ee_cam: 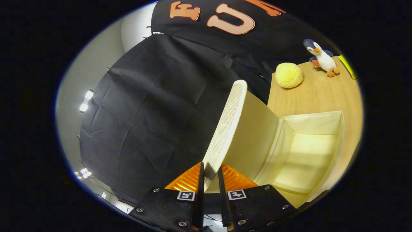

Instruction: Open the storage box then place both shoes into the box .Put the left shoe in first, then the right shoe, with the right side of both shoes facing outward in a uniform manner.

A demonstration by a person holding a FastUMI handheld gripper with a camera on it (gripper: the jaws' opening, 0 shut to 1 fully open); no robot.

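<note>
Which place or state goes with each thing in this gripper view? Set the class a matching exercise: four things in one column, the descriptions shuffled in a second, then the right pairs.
Things:
1. lid
2. storage box
3. yellow plush ball
4. toy penguin

Descriptions:
A. open, its pale inside bare
B. standing on the wooden table, farthest beyond the box
C. raised on edge, its rim pinched in the gripper, whose jaws press it from both sides
D. resting on the table between the box and the penguin

Pairs: 1-C, 2-A, 3-D, 4-B
</note>
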